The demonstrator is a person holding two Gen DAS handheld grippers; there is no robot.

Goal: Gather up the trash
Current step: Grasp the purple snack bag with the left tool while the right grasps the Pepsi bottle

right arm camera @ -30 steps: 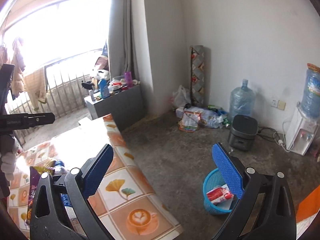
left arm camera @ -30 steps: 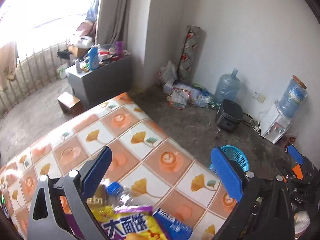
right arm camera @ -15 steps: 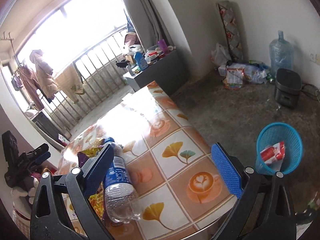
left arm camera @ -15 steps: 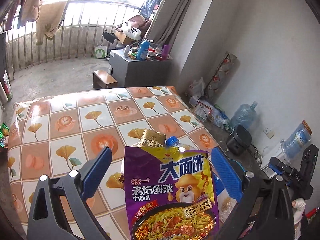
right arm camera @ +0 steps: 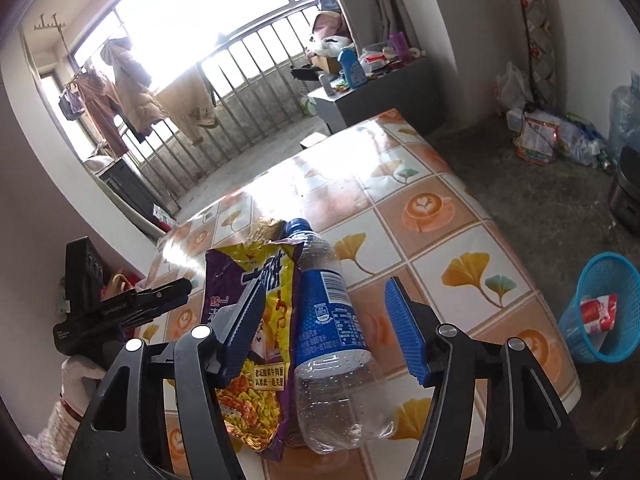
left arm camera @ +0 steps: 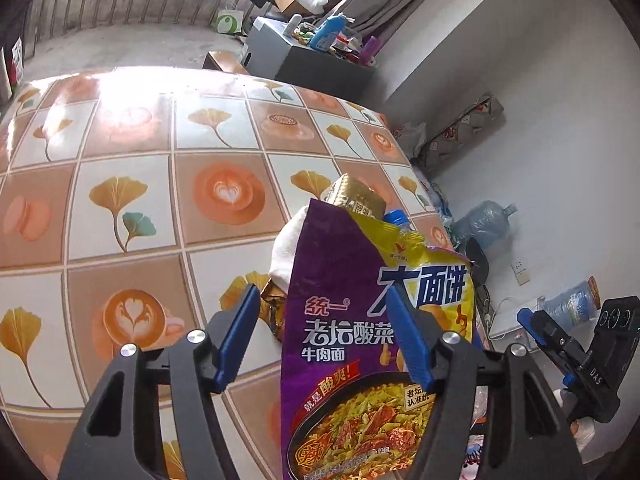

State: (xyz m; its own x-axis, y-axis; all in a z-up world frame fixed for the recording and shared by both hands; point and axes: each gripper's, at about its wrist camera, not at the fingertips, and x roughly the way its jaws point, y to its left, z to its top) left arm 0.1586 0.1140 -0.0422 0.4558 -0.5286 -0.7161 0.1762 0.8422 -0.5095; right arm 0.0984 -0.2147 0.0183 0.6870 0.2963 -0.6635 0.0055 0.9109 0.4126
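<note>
Both grippers have swung down from looking across the room to the table (left arm camera: 120,208), and their jaws, wide a second ago, are closing. The left gripper (left arm camera: 320,340) straddles the left part of the noodle bag (left arm camera: 340,320): its right pad lies over the print, its left pad stands clear of the bag's edge, so nothing is pinched yet. The right gripper (right arm camera: 320,328) has the bottle (right arm camera: 332,328) between its jaws, with gaps visible on both sides; its left pad overlaps the bag, which lies just beside and partly against the bottle. So two pieces of trash look about to be picked up at once, one per hand. Both lie near the table's near edge, the bottle capped and pointing away. A gold wrapper (left arm camera: 354,196) and a white cloth-like thing (left arm camera: 286,252) lie behind the bag and remain to be collected. The blue basket (right arm camera: 600,308) stands on the floor off the table's right side, already holding a red-and-white packet (right arm camera: 598,312). The main risk, I judge, is crowding: bag and bottle touch, so the right gripper's left pad may catch the bag along with the bottle, and the two grippers work close together.
</note>
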